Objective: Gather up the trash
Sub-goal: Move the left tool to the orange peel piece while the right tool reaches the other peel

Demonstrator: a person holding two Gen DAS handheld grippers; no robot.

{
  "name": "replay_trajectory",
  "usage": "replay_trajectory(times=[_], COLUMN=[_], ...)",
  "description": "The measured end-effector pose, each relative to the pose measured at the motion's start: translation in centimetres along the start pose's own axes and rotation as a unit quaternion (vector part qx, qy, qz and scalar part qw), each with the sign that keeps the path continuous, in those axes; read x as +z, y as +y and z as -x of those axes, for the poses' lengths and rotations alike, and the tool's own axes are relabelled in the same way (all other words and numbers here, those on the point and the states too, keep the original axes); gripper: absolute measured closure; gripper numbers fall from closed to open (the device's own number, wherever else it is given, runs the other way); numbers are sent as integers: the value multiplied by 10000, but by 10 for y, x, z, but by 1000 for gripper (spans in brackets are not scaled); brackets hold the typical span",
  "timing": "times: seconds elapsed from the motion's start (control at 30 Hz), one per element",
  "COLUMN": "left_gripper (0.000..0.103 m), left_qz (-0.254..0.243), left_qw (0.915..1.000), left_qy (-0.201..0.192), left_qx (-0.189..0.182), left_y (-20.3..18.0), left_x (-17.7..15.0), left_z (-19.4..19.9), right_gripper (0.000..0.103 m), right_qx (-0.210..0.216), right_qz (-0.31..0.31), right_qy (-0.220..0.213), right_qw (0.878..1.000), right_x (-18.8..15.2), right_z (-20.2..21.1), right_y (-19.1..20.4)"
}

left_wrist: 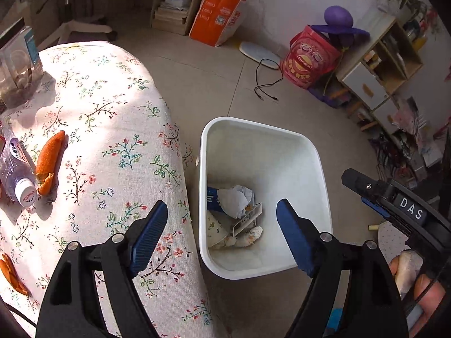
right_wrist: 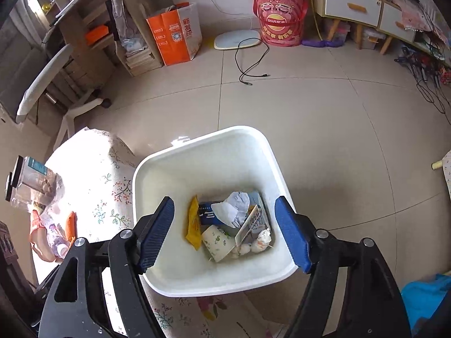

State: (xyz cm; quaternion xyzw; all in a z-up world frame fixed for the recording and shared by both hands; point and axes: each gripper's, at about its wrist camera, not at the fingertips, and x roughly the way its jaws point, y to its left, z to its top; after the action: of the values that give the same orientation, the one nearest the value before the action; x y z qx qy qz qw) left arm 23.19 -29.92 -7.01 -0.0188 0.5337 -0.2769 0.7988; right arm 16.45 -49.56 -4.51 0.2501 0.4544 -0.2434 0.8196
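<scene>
A white bin [right_wrist: 210, 278] stands on the tiled floor [right_wrist: 324, 118], tight against the edge of the counter [left_wrist: 112, 129] with its flowered cloth. Inside it lies the gathered trash: a crumpled white tissue [right_wrist: 234, 207] on top of a blue packet [right_wrist: 208, 215], a yellow wrapper [right_wrist: 193, 225] leaning on the wall nearest the counter, a paper cup with green sprigs [right_wrist: 217, 242], a tilted card [right_wrist: 249, 224] and some pale crumpled scraps [right_wrist: 260, 242] beside it.

The right gripper [right_wrist: 225, 231] hangs straight above the bin's mouth, jaws spread wide with nothing between them; the trash shows directly in the gap. The left gripper [left_wrist: 221, 233] is also spread and empty, one blue pad over the cloth's edge, the other over the bin's far wall, so the bin's contents sit between its jaws and just ahead. The body of the other gripper pokes into the left wrist view at the right.

On the counter, well off to the left of the left jaws, a strip of orange peel [left_wrist: 49, 160] lies just beside a clear plastic bottle [left_wrist: 17, 169] on its side, white cap toward the camera. More peel [left_wrist: 11, 274] sits at the counter's near edge, and a clear box [left_wrist: 18, 64] stands farther back.

Beyond the bin across the floor are a black cable [right_wrist: 251, 59], a flat white scale [right_wrist: 235, 39], a red tub [right_wrist: 279, 14], an orange paper bag [right_wrist: 176, 33] and a low cabinet with white drawers [right_wrist: 353, 4].
</scene>
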Motion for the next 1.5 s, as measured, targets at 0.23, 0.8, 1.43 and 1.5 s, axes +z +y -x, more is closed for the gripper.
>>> replay_trajectory(times=[0.23, 0.8, 1.43, 1.5], left_gripper=[25, 26, 73, 86], left_qz=[-72, 750, 1892, 1836], left_qw=[9989, 9849, 9681, 9696], left_qy=[-166, 102, 911, 843], left_qx=[429, 1556, 1364, 1384], left_y=[35, 195, 274, 271], left_x=[-8, -36, -109, -106], left_z=[41, 123, 82, 84], right_gripper=[32, 29, 29, 29], right_qx=[2, -43, 728, 857], right_qz=[62, 899, 2351, 2376], right_qy=[-68, 1, 448, 551], right_qw=[10000, 9959, 9682, 9660], right_x=[-2, -14, -66, -73], right_z=[3, -2, -26, -32], right_y=[9, 79, 231, 242])
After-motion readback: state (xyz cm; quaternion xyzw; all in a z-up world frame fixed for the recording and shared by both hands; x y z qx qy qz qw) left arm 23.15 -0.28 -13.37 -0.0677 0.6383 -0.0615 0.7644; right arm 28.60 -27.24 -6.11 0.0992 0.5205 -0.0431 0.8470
